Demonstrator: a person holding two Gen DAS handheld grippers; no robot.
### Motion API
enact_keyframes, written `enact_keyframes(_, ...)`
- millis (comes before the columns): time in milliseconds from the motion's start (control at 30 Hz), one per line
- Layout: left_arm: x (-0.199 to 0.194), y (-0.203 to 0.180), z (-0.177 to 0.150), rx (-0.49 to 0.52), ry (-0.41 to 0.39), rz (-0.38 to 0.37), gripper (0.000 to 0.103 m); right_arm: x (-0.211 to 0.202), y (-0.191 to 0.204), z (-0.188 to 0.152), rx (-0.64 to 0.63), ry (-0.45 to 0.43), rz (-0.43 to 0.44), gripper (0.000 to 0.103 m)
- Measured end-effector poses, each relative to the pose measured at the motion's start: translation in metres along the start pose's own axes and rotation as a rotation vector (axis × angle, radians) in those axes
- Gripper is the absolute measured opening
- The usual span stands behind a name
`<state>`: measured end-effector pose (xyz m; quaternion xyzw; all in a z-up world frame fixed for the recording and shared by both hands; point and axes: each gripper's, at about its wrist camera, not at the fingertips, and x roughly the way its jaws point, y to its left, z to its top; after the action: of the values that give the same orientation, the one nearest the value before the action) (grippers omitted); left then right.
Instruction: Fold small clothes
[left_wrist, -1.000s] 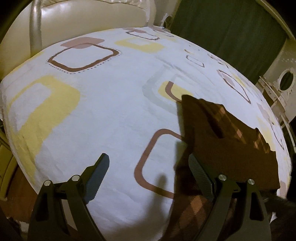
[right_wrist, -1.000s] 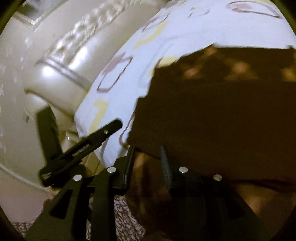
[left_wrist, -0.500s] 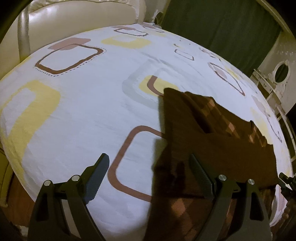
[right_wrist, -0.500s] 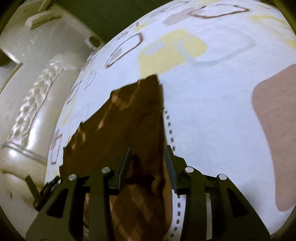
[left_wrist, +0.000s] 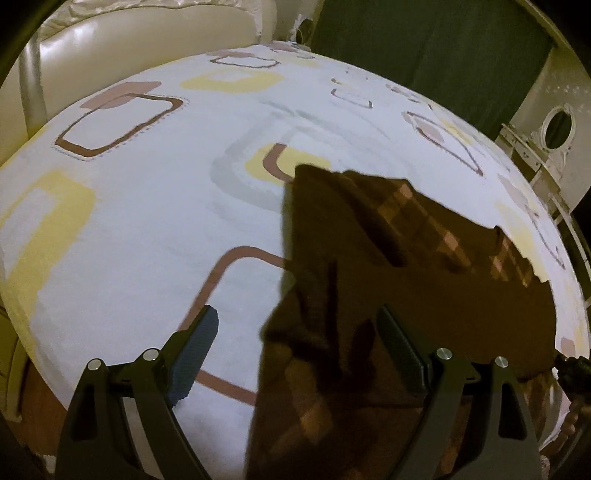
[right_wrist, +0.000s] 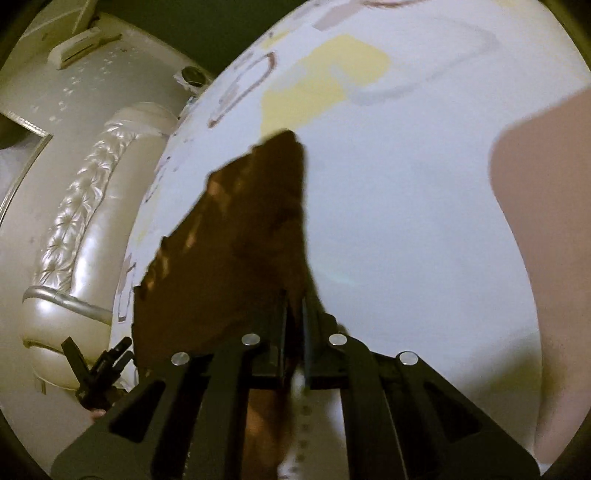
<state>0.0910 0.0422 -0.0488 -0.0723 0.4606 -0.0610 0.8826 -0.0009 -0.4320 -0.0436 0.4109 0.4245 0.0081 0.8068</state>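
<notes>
My right gripper (right_wrist: 294, 314) has its fingers clamped on the brown cloth (right_wrist: 236, 236) (checked pattern). My left gripper (left_wrist: 297, 347) hovers low over the bed (left_wrist: 147, 229), fingers wide apart.

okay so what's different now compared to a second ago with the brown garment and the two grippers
The right gripper narrowed its fingers and now pinches the edge of the brown garment; its view swung from the headboard side out over the bedsheet. The left gripper stayed open above the garment's near edge, and the garment stayed spread on the sheet.
</notes>
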Motion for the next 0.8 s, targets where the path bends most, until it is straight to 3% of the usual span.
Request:
enact_keyframes(133, 0.014, 0.001, -0.005, 0.021, 0.020, 0.029, 0.088, 0.002, -0.010, -0.002, 0.039, 0.003, 0.070, 0.006)
enact_keyframes(233, 0.013, 0.000, -0.003, 0.050, 0.015, 0.034, 0.088, -0.008, -0.011, 0.002, 0.060, 0.001, 0.092, 0.013)
enact_keyframes(300, 0.013, 0.001, -0.001, 0.041, 0.017, 0.023, 0.088, -0.017, -0.010, 0.011, 0.061, -0.042, 0.104, 0.031)
enact_keyframes(367, 0.012, 0.002, 0.000, 0.029, 0.017, 0.018, 0.088, -0.019, -0.008, 0.028, 0.075, -0.075, 0.106, 0.039)
enact_keyframes(633, 0.019, -0.003, 0.000, 0.064, 0.019, 0.051, 0.088, 0.042, 0.007, 0.080, 0.073, -0.024, 0.068, 0.040)
enact_keyframes(700, 0.021, -0.003, 0.002, 0.075, 0.023, 0.055, 0.089, 0.048, 0.007, 0.081, 0.059, -0.031, 0.022, 0.019)
enact_keyframes(800, 0.021, 0.001, 0.004, 0.076, 0.031, 0.032, 0.089, 0.039, -0.006, 0.082, 0.092, -0.060, 0.002, 0.016)
